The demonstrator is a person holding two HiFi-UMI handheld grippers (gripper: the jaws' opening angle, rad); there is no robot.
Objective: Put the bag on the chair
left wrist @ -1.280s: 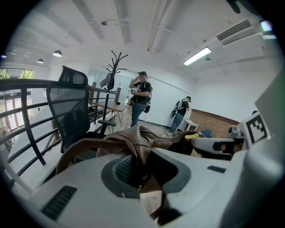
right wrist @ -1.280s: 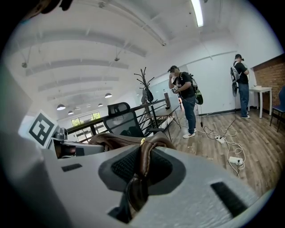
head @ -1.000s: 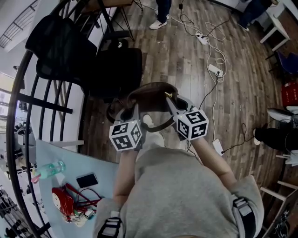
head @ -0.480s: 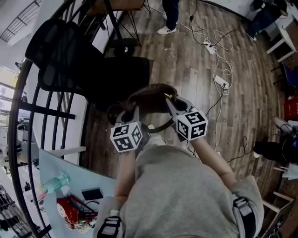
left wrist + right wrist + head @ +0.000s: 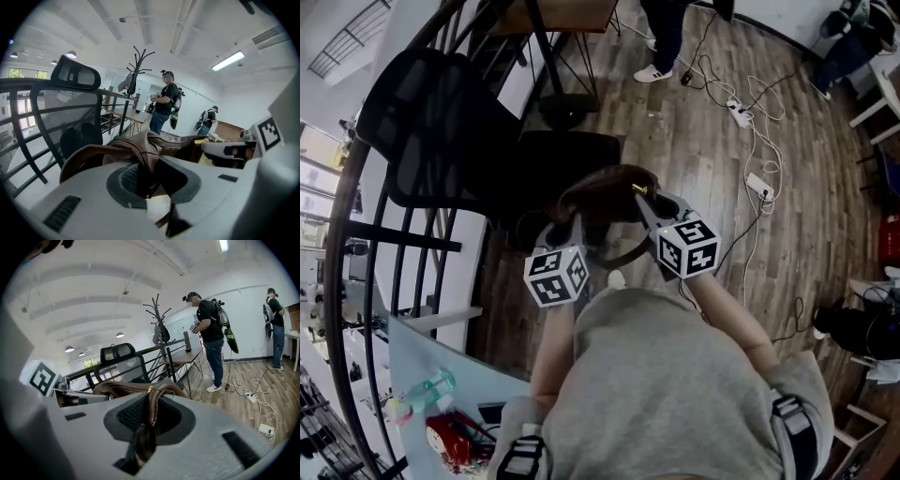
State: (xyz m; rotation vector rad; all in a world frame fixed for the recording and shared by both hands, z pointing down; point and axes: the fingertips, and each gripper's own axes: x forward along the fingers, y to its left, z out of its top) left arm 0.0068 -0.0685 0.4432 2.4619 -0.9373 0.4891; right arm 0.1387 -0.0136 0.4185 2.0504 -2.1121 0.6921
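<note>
A brown leather bag [image 5: 605,192] hangs in the air between my two grippers, over the front edge of the black office chair's seat [image 5: 553,169]. My left gripper [image 5: 567,223] is shut on the bag's left side, where folded leather [image 5: 140,150] is pinched between its pads. My right gripper [image 5: 639,199] is shut on the bag's brown strap [image 5: 152,416], next to a small brass fitting [image 5: 149,390]. The chair's mesh back [image 5: 61,117] and headrest [image 5: 117,352] stand just beyond the bag. The bag's underside is hidden.
A black railing [image 5: 356,234] curves along the left. A person [image 5: 211,338] stands ahead by a desk [image 5: 558,14] and a coat stand [image 5: 159,329]. Cables and power strips [image 5: 759,183] lie on the wood floor to the right. A light table [image 5: 441,394] with small items is behind me.
I have walked forward with the bag held in both grippers; the chair now lies closer, its seat right under the bag. Both grips are unchanged.
</note>
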